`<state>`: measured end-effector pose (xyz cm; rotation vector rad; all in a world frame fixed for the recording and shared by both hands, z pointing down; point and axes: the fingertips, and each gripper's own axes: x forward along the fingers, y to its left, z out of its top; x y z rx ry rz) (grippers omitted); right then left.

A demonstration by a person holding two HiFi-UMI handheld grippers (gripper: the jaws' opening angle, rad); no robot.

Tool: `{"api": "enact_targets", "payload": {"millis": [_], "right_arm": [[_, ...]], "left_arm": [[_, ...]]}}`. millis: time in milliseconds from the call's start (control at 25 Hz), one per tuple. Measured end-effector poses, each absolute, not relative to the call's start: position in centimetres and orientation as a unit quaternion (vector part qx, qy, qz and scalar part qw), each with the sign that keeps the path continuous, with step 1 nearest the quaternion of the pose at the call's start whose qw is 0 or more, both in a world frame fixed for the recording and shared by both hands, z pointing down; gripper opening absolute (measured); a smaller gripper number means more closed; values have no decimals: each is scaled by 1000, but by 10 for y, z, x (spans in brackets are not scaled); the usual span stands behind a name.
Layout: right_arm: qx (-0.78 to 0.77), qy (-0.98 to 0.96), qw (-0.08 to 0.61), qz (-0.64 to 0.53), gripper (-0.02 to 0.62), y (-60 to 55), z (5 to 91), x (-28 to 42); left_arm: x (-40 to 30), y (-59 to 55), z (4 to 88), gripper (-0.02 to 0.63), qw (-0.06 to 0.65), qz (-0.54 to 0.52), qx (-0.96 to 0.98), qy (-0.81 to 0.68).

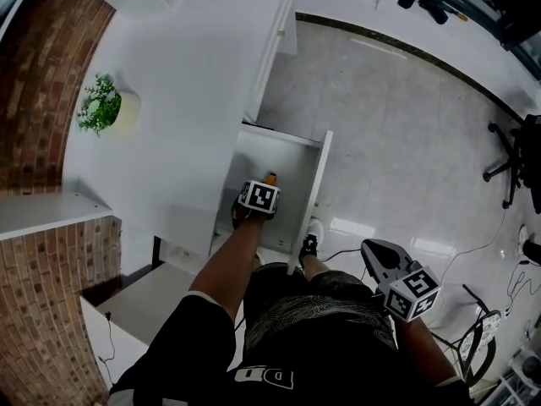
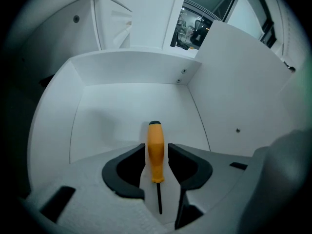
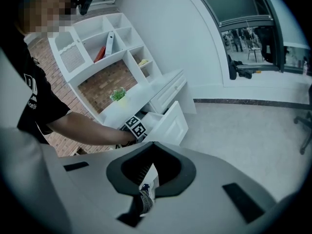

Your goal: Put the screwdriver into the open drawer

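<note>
The orange-handled screwdriver (image 2: pixel 155 152) lies on the open drawer's (image 2: pixel 122 111) floor, directly between the left gripper's (image 2: pixel 156 147) parted jaws and clear of both, its long axis running along them, while the right gripper (image 3: pixel 152 144), closed and empty, hangs well away.

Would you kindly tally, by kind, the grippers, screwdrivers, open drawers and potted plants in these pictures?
Grippers: 2 (left gripper, right gripper)
Screwdriver: 1
Open drawer: 1
Potted plant: 1
Total: 5
</note>
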<state>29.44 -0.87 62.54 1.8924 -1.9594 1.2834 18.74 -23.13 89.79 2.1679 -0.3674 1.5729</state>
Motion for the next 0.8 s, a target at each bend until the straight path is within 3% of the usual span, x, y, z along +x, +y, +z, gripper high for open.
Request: {"api": "enact_targets", "payload": {"millis": [600,800], "right_arm": [[583,-732,74,345,5,-50,578,274],[587,-749,79,297,5,-75,560,264]], "left_arm": [[178,-213,756,156,205,477,842,-148],[164,-205,694,78,217,420,866,-161]]}}
